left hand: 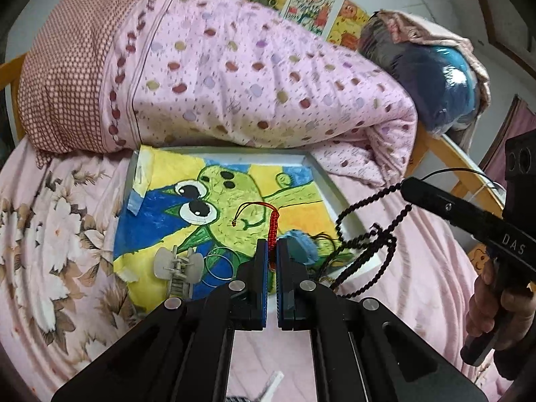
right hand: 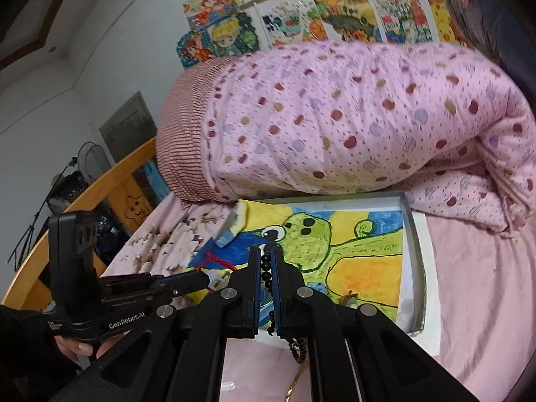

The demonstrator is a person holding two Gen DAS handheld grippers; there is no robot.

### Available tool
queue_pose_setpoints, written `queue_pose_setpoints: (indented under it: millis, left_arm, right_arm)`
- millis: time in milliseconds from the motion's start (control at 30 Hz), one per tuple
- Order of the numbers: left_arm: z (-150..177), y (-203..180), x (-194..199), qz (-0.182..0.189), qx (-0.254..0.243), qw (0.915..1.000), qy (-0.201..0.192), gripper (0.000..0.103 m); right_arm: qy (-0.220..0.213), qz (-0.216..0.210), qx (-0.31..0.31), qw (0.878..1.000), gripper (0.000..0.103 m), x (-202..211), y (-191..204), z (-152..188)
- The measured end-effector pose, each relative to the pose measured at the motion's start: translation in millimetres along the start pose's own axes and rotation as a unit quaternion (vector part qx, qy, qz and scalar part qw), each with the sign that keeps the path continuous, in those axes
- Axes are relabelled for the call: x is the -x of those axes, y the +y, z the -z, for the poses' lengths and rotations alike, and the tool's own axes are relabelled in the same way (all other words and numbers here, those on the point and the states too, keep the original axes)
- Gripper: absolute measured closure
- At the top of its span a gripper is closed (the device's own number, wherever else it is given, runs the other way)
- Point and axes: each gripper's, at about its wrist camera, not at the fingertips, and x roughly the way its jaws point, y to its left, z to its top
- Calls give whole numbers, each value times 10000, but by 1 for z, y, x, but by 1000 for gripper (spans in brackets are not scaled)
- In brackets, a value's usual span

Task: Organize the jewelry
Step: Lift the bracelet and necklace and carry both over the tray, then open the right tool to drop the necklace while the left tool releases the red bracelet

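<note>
My left gripper (left hand: 272, 246) is shut on a red braided cord bracelet (left hand: 273, 222), whose loop curls up over the tray. In the right wrist view my right gripper (right hand: 265, 258) is shut on a dark beaded necklace (right hand: 266, 274); its strands hang below the jaws. The same beads (left hand: 368, 234) dangle from the right gripper (left hand: 407, 184) in the left wrist view. Both grippers hover over a shallow white tray (left hand: 321, 174) lined with a green frog drawing. In the tray lie a grey hair claw clip (left hand: 179, 264), thin metal rings (left hand: 219, 263) and a blue fluffy piece (left hand: 301, 244).
The tray (right hand: 417, 234) rests on a pink floral bedsheet (left hand: 57, 234). A rolled pink dotted quilt (left hand: 234, 77) lies right behind it. A wooden bed rail (right hand: 83, 197) runs at the left, with colourful drawings (right hand: 301, 10) on the wall. A hand (left hand: 495, 308) holds the right gripper's handle.
</note>
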Motion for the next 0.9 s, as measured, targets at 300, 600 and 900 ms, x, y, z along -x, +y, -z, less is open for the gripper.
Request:
queue_pose_setpoints:
  millis: [300,600,900]
  left_arm:
    - [3,22,-45,-199,90,9990,378,101]
    - [4,37,-64,-299,336,9975,550,101]
    - [2,46,-78,-376,547,9946,802,99]
  right_arm:
    - [410,271,-311,9983,97,-51,-37,-3]
    - [393,530,-433,9969,97,-66,-55,-14]
    - [765,661,-599,9931,61,-77,-69,-1]
